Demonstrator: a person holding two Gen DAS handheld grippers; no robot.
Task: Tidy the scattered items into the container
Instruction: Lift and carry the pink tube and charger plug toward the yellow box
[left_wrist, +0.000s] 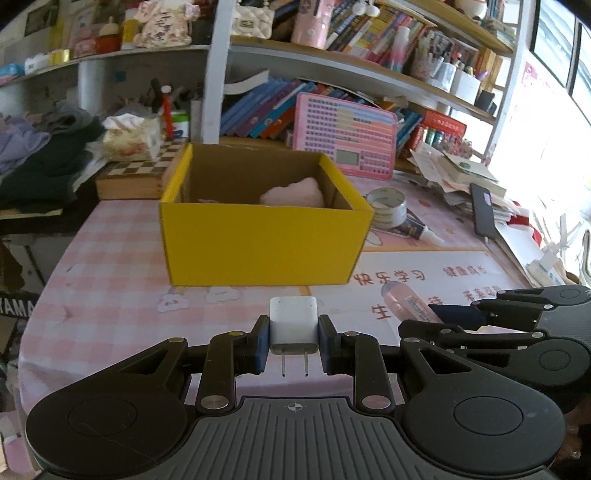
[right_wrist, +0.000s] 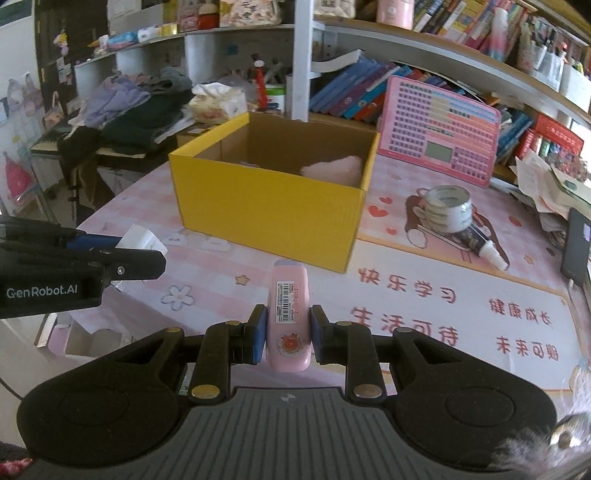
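Two hand-held grippers approach a yellow box (left_wrist: 264, 243) standing mid-desk. The left gripper (left_wrist: 294, 341) has its jaws closed on a white charger (left_wrist: 293, 325), prongs pointing back toward the camera. The right gripper (right_wrist: 288, 338) has its jaws closed on a pink tube (right_wrist: 290, 317), held lengthwise with its cap toward the box. Both loads hang above the desk (left_wrist: 110, 258), just short of the box's near wall. Inside the box, against its far right corner, lies a pink soft item (left_wrist: 293, 195): one piece already stowed. To the right of the box a tape roll (right_wrist: 447, 208) and a small glue tube (right_wrist: 484, 247) lie on the desk, apparently left to collect. Progress: early to middle, two items in transit.
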